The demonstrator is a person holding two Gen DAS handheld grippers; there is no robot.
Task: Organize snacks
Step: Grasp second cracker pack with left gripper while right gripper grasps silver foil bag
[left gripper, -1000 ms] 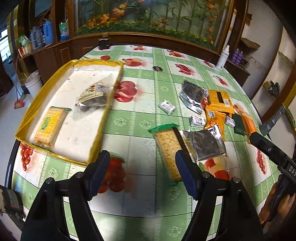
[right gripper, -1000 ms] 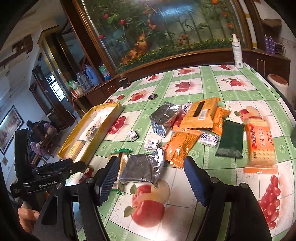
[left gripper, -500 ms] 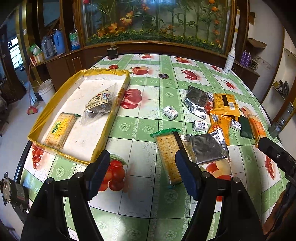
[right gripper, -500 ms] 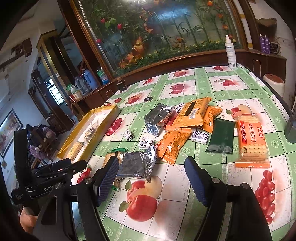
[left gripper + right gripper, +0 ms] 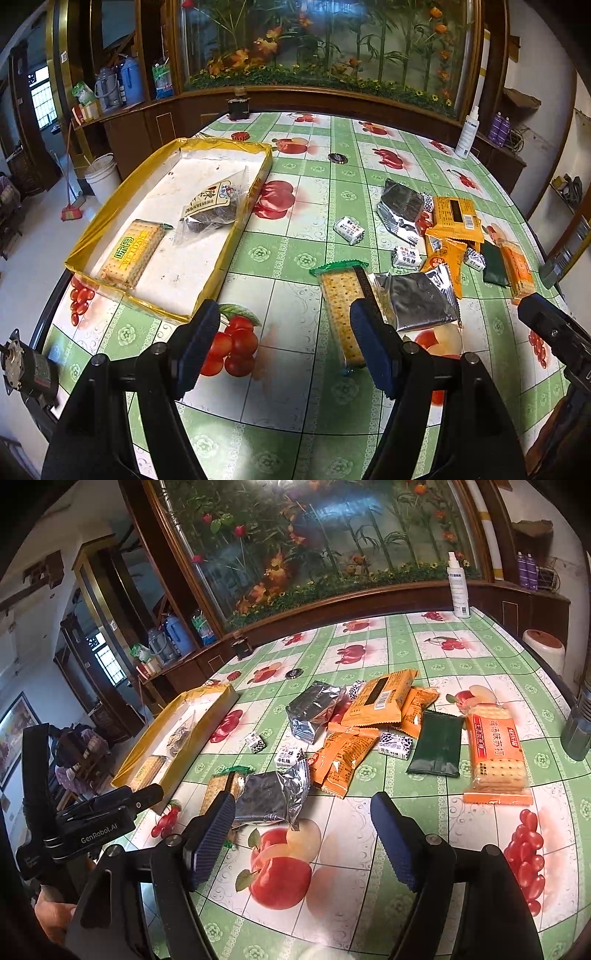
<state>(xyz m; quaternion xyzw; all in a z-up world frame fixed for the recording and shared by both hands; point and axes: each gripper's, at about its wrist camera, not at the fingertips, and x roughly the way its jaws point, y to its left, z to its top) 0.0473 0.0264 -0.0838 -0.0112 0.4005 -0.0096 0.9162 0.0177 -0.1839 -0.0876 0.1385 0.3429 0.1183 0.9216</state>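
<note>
Both tools were wide open and holding nothing: left tool (image 5: pixel 284 347) hovered low over the desk (image 5: pixel 295 398), its right finger just in front of a green-ended cracker pack (image 5: pixel 341 306), right tool (image 5: pixel 303 834) near a silver packet (image 5: pixel 271 794). Further out sat the loose snack pile (image 5: pixel 373 716). Off to the left, the yellow tray (image 5: pixel 92 225) held a cracker pack (image 5: pixel 131 253) and a clear bag (image 5: pixel 212 208).

Bench (image 5: pixel 306 387) w/ green fruit-print cloth. White spray bottle (image 5: pixel 458 587) at far edge, small dark jar (image 5: pixel 238 108) opposite. White bucket (image 5: pixel 100 178) & red broom (image 5: pixel 70 210) on floor.
</note>
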